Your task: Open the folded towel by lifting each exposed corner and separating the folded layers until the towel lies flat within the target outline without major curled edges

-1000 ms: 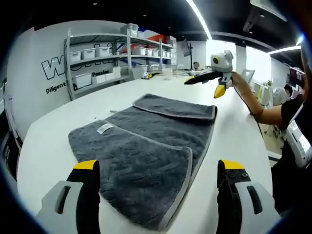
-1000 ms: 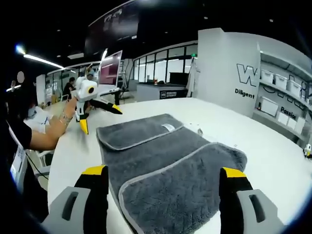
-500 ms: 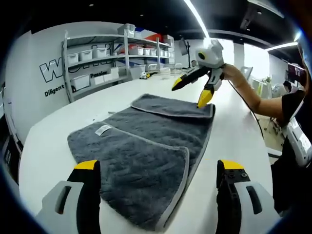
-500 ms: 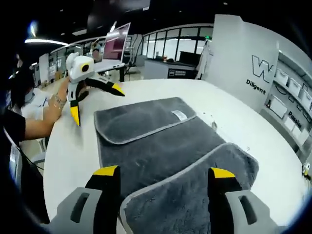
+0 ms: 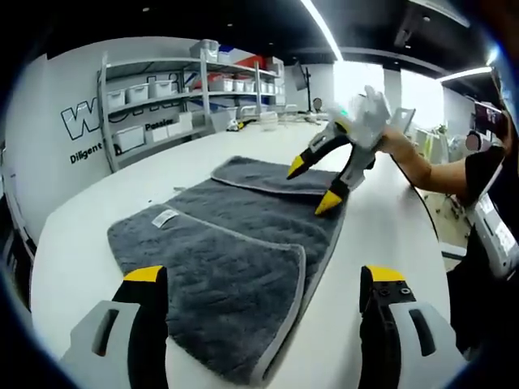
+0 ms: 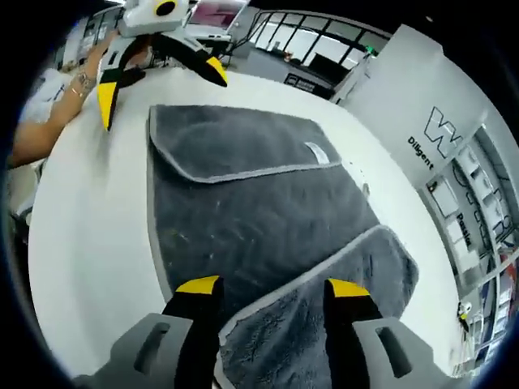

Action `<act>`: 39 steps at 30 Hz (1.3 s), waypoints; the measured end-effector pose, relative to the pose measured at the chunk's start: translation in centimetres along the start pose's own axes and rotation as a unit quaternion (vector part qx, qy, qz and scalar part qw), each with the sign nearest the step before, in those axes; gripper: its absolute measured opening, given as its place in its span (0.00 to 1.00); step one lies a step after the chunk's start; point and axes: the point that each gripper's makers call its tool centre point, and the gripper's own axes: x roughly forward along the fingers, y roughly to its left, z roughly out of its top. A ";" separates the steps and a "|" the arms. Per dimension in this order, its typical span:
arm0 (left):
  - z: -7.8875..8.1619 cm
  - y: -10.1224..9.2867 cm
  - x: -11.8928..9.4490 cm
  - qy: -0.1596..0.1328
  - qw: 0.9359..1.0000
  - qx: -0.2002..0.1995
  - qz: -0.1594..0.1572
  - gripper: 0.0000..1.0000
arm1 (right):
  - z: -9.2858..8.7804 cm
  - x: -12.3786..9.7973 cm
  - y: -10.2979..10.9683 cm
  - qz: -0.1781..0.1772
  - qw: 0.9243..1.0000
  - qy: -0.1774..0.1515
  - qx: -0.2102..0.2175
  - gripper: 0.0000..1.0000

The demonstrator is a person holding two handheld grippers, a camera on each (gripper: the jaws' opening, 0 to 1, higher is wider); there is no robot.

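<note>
The grey towel point(image 5: 243, 235) lies on the white table point(image 5: 97, 219), both end flaps folded over its middle. The right gripper point(image 5: 312, 185) hovers low over one flap's corner, jaws spread, yellow tips pointing down at the towel's edge, not visibly touching the cloth. In the right gripper view, those jaws straddle that flap's pale hem. The left gripper point(image 6: 158, 81) hangs beyond the towel's other flap, jaws spread wide, held by a hand point(image 6: 77, 85).

One grey towel point(image 5: 243, 235), two grippers, left point(image 5: 263, 279) and right point(image 6: 272, 285), one shelving rack point(image 5: 162, 93)
</note>
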 end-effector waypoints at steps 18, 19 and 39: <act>0.1 -0.1 -0.1 -0.002 1.000 0.001 -0.006 0.95 | -2.1 -2.2 -2.0 -0.004 0.999 0.013 0.031 0.00; 0.2 -0.1 -0.2 -0.002 1.000 0.001 -0.005 0.95 | -2.1 -2.4 -2.3 -0.006 0.999 0.010 0.034 0.00; 0.2 -0.1 -0.3 -0.006 1.000 -0.003 -0.007 0.95 | -7.9 -10.3 -9.9 -0.125 0.987 -0.015 0.098 0.00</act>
